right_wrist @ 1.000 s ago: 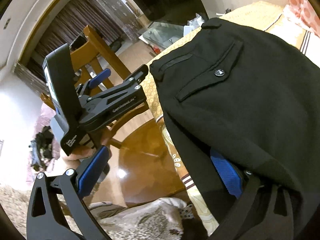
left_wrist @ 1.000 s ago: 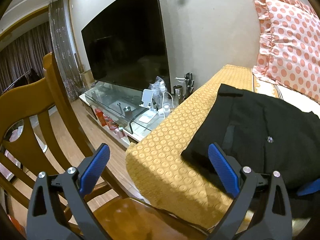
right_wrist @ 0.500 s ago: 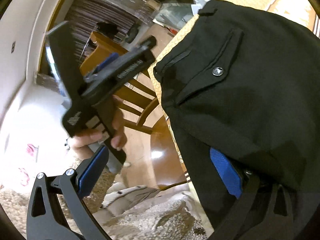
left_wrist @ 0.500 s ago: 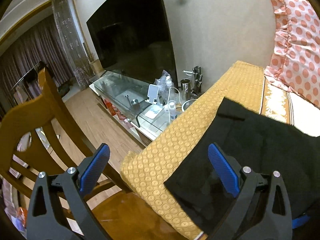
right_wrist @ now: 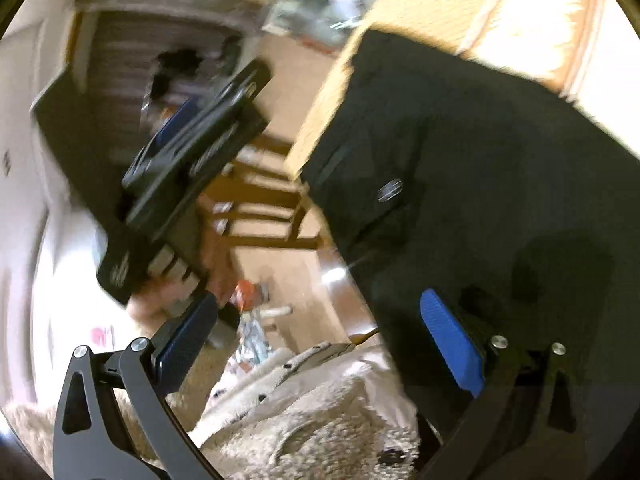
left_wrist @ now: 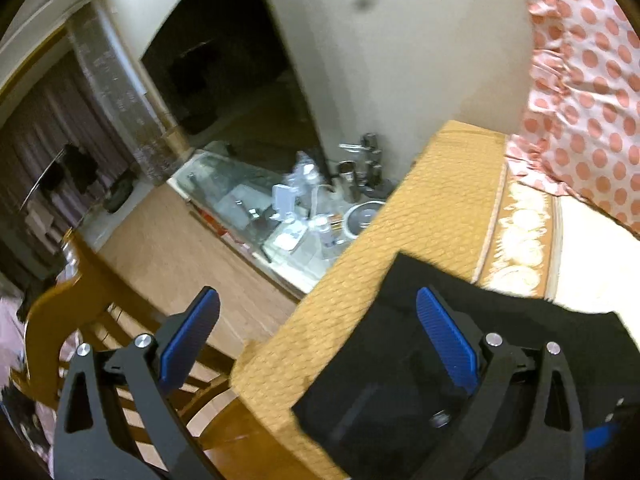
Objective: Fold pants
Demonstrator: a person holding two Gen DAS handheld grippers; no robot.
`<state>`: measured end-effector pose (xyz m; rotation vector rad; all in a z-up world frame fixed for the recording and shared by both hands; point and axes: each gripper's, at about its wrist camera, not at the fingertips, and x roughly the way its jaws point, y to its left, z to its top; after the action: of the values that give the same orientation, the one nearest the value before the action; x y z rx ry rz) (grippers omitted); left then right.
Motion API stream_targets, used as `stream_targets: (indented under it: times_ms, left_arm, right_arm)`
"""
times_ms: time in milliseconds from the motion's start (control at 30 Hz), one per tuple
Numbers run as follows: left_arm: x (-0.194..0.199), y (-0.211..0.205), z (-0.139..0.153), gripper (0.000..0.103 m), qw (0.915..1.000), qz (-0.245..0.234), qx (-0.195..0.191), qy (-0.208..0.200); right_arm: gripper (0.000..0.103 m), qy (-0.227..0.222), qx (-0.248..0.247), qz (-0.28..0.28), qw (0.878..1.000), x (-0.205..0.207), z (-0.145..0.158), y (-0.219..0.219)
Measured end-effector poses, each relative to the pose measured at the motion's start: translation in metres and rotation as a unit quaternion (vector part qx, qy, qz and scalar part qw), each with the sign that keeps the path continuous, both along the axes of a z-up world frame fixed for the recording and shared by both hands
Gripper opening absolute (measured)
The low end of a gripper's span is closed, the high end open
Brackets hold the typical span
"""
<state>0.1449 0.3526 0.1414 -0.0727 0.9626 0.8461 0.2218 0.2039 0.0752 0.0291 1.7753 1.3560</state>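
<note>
My left gripper (left_wrist: 316,336) hangs with its blue-padded jaws spread wide and nothing between them; my right gripper (right_wrist: 324,344) is likewise splayed, its right pad lying against black cloth without pinching it. Both views are smeared by motion, so fine detail is uncertain.

Largest element: the bed (left_wrist: 448,184), under a mustard-yellow cover with a raised dotted weave, fills the left view from 1 to 6 o'clock. A frilled pink polka-dot pillow (left_wrist: 588,80) stands at 2 o'clock.

The pants (left_wrist: 400,392) lie on the cover's near corner, at 5 o'clock in the left view and from 1 to 5 o'clock in the right view. They are a flat, matte black woven slab, seemingly already doubled, with a welt back pocket and a small round button (right_wrist: 390,191) facing up.

I judge the step to be between folds, neither tool committed. The next move calls for choosing an edge, pinching all layers together and carrying them over squarely; limp cloth will sag if caught by one corner.

A wooden chair (left_wrist: 52,316) sits at 8 o'clock.
</note>
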Motion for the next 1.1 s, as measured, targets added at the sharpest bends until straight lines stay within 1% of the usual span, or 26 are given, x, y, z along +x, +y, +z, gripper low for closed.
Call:
stream_targets:
  times_ms: [133,233,300,367,467,500,567,633,700,800,867,933,1000,1100]
  left_arm:
    - [0.04,-0.003,-0.003,0.099,0.9995,-0.02,-0.016,0.017]
    - [0.065,-0.006,-0.012,0.099,0.9989,-0.03,-0.024,0.026]
    - [0.087,-0.011,-0.019,0.099,0.9978,-0.042,-0.039,0.033]
    - [0.101,-0.018,-0.026,0.099,0.9969,-0.053,-0.043,0.04]
    - [0.126,-0.029,-0.036,0.099,0.9944,-0.068,-0.064,0.048]
    - [0.137,-0.033,-0.039,0.099,0.9932,-0.075,-0.075,0.049]
    - [0.151,-0.04,-0.044,0.099,0.991,-0.088,-0.085,0.054]
    - [0.169,-0.047,-0.049,0.101,0.9888,-0.105,-0.084,0.064]
    - [0.188,-0.053,-0.055,0.101,0.9862,-0.118,-0.089,0.074]
    - [0.216,-0.06,-0.06,0.101,0.9816,-0.134,-0.107,0.084]
    - [0.232,-0.064,-0.063,0.101,0.9791,-0.144,-0.106,0.097]
    - [0.246,-0.068,-0.065,0.101,0.9765,-0.155,-0.102,0.109]
    - [0.254,-0.069,-0.065,0.101,0.9746,-0.161,-0.099,0.12]
    - [0.264,-0.068,-0.073,0.101,0.9722,-0.158,-0.104,0.138]
  right_arm:
    - [0.102,-0.003,-0.058,-0.02,0.998,0.038,-0.002,0.005]
    - [0.102,-0.008,-0.098,-0.031,0.995,0.06,-0.013,0.004]
    - [0.102,-0.01,-0.122,-0.04,0.992,0.08,-0.021,-0.005]
    - [0.102,-0.013,-0.138,-0.054,0.989,0.097,-0.027,-0.014]
    - [0.102,-0.017,-0.161,-0.084,0.983,0.126,-0.033,-0.027]
    - [0.102,-0.025,-0.171,-0.097,0.98,0.136,-0.034,-0.035]
    - [0.102,-0.031,-0.18,-0.114,0.976,0.15,-0.036,-0.045]
    - [0.102,-0.042,-0.197,-0.135,0.97,0.171,-0.04,-0.057]
    - [0.102,-0.055,-0.211,-0.15,0.964,0.182,-0.045,-0.066]
    - [0.102,-0.068,-0.228,-0.169,0.956,0.196,-0.05,-0.077]
    - [0.102,-0.071,-0.24,-0.176,0.952,0.203,-0.054,-0.082]
    - [0.102,-0.072,-0.244,-0.183,0.95,0.206,-0.055,-0.086]
    - [0.102,-0.075,-0.251,-0.186,0.947,0.217,-0.057,-0.091]
    - [0.102,-0.073,-0.257,-0.188,0.945,0.224,-0.058,-0.095]
